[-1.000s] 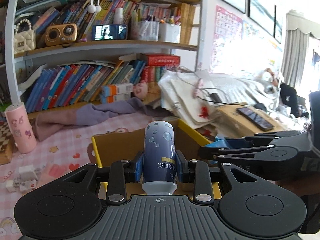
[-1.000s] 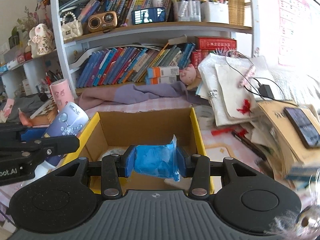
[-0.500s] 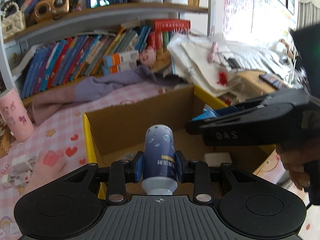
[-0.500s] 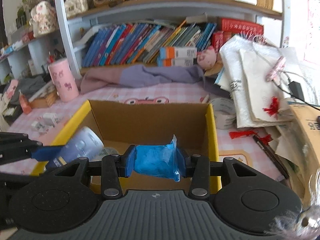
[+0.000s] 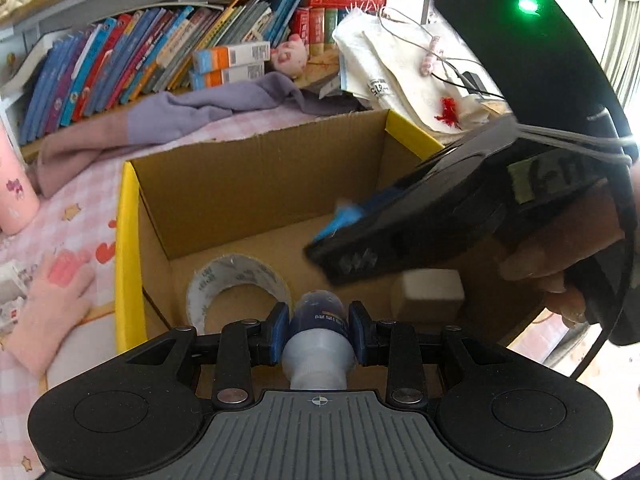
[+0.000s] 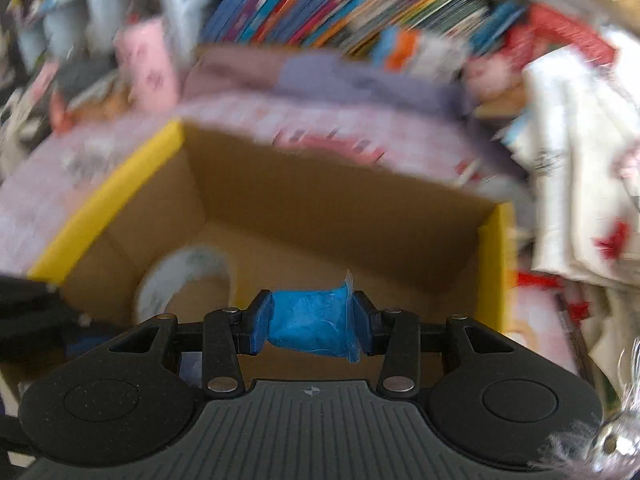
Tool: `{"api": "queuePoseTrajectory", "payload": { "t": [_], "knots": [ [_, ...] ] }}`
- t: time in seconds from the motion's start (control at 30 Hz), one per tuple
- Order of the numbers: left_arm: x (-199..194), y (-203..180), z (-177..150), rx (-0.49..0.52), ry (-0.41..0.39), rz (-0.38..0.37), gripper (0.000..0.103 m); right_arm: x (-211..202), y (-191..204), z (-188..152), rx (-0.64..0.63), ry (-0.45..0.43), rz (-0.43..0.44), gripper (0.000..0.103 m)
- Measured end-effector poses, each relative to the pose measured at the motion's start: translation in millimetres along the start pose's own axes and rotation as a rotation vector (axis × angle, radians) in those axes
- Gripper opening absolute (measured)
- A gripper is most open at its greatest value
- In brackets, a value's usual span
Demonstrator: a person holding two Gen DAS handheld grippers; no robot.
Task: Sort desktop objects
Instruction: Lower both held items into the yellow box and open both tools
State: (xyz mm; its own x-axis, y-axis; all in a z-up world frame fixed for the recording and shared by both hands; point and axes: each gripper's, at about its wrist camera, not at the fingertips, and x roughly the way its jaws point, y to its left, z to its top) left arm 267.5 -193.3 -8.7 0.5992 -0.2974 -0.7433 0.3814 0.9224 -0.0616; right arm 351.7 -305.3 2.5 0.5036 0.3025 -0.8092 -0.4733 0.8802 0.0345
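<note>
Left tongs gripping the blue bottle, right tongs gripping a blue packet, both hanging over the cardboard box. Tape roll and white block are sitting inside already; 2 drops pending.

Tape roll and white block on box floor

Right gripper over open cardboard box, blue packet gripped.

A crumpled blue plastic packet is clamped between the pads of the right gripper, above the yellow-edged cardboard box. A roll of clear tape is seen lying inside at left. Surroundings are heavily blurred.
</note>
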Motion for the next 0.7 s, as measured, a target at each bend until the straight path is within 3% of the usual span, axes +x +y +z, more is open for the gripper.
{"api": "queuePoseTrajectory", "payload": {
  "t": [0.17, 0.43, 0.5, 0.63, 0.7],
  "knots": [
    [4, 2, -2, -0.044, 0.02, -0.006, 0.029, 13, 9, 3, -0.087, 0.099, 0.045, 0.04],
    [0, -2, -4, -0.038, 0.004, 0.023, 0.029, 15, 5, 0, -0.045, 0.113, 0.045, 0.041],
    [-3, -5, -4, -0.018, -0.013, 0.037, 0.031, 14, 5, 1, -0.04, 0.101, 0.044, 0.045],
    [-12, -8, -4, -0.006, -0.048, 0.071, 0.055, 9, 4, 2, -0.033, 0.07, 0.046, 0.061],
    [-16, -9, -4, -0.005, -0.064, 0.077, 0.06, 4, 4, 1, -0.035, 0.041, 0.04, 0.066]
  ]
}}
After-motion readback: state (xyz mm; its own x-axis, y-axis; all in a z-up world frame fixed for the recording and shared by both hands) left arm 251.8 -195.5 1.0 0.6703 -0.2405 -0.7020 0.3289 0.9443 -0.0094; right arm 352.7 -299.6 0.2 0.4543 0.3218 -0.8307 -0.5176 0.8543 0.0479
